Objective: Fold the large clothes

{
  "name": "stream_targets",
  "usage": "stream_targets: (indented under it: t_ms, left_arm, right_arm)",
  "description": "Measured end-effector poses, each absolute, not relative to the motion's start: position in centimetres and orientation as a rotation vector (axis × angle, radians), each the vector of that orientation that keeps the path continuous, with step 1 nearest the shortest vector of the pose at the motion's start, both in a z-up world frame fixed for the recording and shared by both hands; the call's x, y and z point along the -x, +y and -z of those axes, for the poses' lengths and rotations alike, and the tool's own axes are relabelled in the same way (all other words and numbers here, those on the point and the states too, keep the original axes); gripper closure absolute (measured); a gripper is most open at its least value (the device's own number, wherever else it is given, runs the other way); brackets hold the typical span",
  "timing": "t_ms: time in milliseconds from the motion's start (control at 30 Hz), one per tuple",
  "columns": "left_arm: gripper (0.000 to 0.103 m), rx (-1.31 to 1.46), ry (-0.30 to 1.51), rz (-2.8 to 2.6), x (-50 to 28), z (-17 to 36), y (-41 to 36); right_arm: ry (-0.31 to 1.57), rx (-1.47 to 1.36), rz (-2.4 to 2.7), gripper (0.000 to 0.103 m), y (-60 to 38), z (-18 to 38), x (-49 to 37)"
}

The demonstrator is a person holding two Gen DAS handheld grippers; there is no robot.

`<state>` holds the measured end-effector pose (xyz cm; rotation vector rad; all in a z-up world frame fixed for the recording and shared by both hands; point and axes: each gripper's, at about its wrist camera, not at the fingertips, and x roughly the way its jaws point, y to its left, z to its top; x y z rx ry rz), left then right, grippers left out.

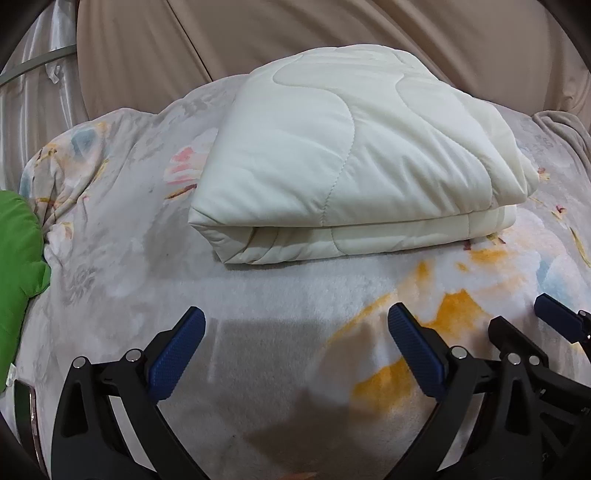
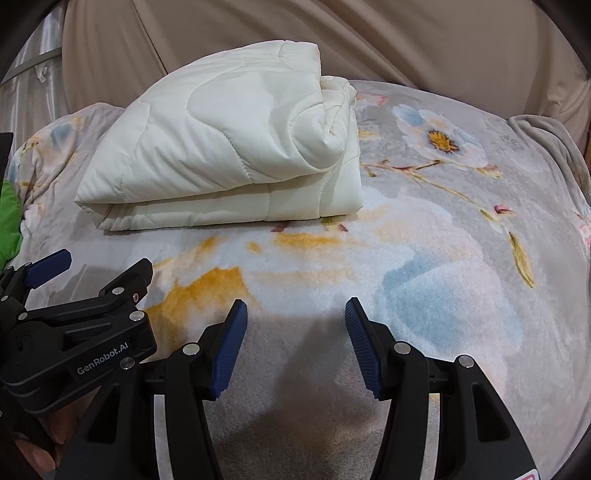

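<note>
Behind everything, tan draped fabric (image 1: 332,33) filling the background, creased in long diagonal folds, with pale shiny curtain material (image 1: 33,85) at the far left edge. Below that, spread across the whole surface, a fleecy floral blanket (image 2: 443,258) — grey-white ground with orange patches, pale blue petals, a yellow-centred flower and thin stems — rumpled at its far left corner. Lying on it toward the far side, a cream quilted comforter (image 1: 343,155), folded into a thick rectangular bundle of several layers, wavy stitch lines across the top, layered edges bunched at its right end. At the left margin, a bit of bright green fabric (image 1: 18,254) touching the blanket's edge. Nearest the cameras, side by side and well short of the bundle: left gripper (image 1: 295,332), blue-padded fingers spread wide over bare blanket, holding nothing — and right gripper (image 2: 295,325), fingers likewise parted and empty.
</note>
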<state>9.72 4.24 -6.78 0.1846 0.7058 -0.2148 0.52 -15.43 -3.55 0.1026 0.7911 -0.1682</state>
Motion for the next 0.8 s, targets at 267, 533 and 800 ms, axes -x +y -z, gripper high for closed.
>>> stream_targets:
  t_ms: [267,533,800]
  left_arm:
    - [0.006,-0.185,0.706,0.216,-9.72,6.77,4.40]
    - [0.006,-0.184,0.703,0.215,-9.72,6.79,4.45]
    - [0.008,-0.180,0.709,0.212,-9.78,6.79,4.54]
  right_arm:
    - [0.790,-0.100,0.172,0.049,-15.35,3.51,-0.48]
    - [0.788,-0.100,0.172,0.049,-15.42,3.49,-0.44]
    - [0.785,-0.098,0.178,0.049,-15.36,3.44,-0.37]
